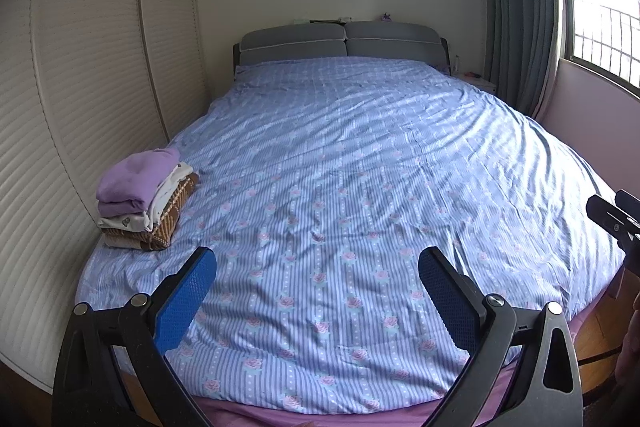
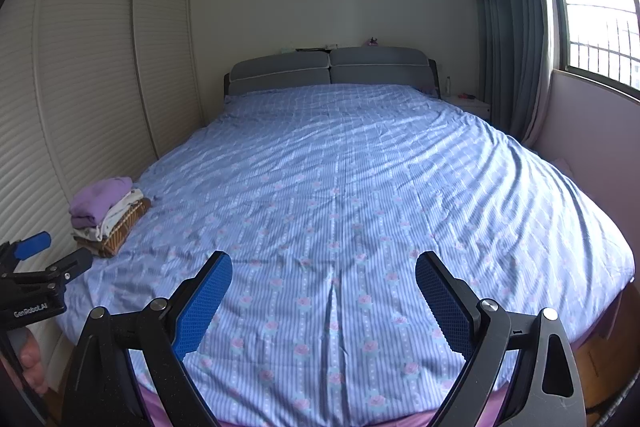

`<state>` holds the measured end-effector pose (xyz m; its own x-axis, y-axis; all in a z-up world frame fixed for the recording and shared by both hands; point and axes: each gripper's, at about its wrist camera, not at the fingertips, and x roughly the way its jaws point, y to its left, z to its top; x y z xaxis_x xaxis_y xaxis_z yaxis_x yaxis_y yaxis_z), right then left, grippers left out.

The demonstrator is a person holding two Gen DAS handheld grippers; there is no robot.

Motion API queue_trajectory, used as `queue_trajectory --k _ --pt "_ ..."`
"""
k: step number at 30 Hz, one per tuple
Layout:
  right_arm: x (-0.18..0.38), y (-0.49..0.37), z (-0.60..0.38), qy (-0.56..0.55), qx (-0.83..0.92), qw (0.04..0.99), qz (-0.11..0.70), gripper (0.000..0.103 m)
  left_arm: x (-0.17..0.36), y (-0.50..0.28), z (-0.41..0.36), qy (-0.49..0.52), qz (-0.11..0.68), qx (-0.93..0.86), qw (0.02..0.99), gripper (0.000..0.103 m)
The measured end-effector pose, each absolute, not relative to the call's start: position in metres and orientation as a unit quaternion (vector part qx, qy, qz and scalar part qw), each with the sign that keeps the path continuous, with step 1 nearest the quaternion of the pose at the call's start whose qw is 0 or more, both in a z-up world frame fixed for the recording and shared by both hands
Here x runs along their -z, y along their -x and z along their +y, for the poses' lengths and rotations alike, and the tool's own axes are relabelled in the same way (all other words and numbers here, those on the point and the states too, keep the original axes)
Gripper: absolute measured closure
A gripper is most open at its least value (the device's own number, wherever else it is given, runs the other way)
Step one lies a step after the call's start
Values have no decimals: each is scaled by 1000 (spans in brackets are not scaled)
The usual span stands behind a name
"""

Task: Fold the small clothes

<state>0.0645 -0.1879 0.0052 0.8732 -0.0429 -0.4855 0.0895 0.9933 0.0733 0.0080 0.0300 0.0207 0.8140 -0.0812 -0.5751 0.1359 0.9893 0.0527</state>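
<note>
A neat pile of folded small clothes [image 1: 146,201], purple on top, sits near the left edge of the blue striped flowery bed cover [image 1: 360,167]. No loose clothes show, so folding looks done. The left gripper [image 1: 316,301] and right gripper [image 2: 323,301] are both spread wide, holding nothing.

Bed [image 1: 340,155], blue striped floral cover, ahead of the jaws; grey headboard [image 1: 340,43] beyond. Slatted wardrobe doors [image 1: 92,67] left. Curtain [image 1: 516,7], sunlit barred window [image 1: 600,27] right.

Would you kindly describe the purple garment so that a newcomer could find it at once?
Start at the large bed with its blue striped, rose-printed cover. Near its foot, on the side by the louvred wardrobe doors, sits a small stack of folded clothes. The purple garment is the top layer, plain lilac above a white piece and a brown patterned one.
</note>
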Motion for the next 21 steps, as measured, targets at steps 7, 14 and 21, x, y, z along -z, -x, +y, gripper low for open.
queue_trajectory --k 7,14,21 --pt "-6 -66 -187 -49 33 966 251 9 -22 -7 30 -44 296 58 952 0" --pt "-6 -66 -188 -48 33 966 251 9 -24 -6 29 -50 285 60 955 0" --pt "-5 -66 -184 -45 38 966 252 9 -22 -8 29 -46 289 67 954 0"
